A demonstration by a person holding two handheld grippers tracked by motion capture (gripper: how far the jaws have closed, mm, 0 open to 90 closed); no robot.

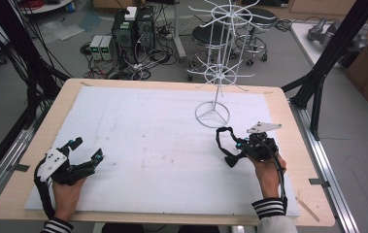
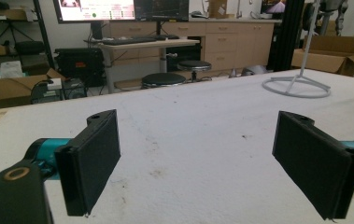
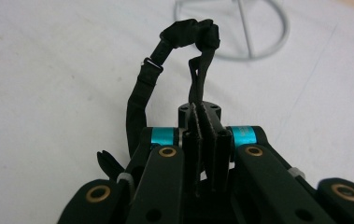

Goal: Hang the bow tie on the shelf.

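Observation:
A black strap (image 1: 222, 137) loops up from my right gripper (image 1: 232, 159), which is shut on one end of it, right of the table's middle. In the right gripper view the strap (image 3: 139, 91) arches from between the closed jaws of my right gripper (image 3: 201, 112) round to the gripper's left side. My left gripper (image 1: 87, 149) rests low near the front left of the white mat (image 1: 147, 141), its jaws wide apart. The left gripper view looks along my left gripper (image 2: 198, 158), with bare mat between its black pads (image 2: 93, 161).
A white wire display rack (image 1: 219, 73) stands on a ring base (image 1: 212, 115) just beyond the right gripper; the base (image 2: 296, 87) also shows far right in the left gripper view. Black frame posts (image 1: 327, 53) flank the table. Stools, computers and cables lie on the floor behind.

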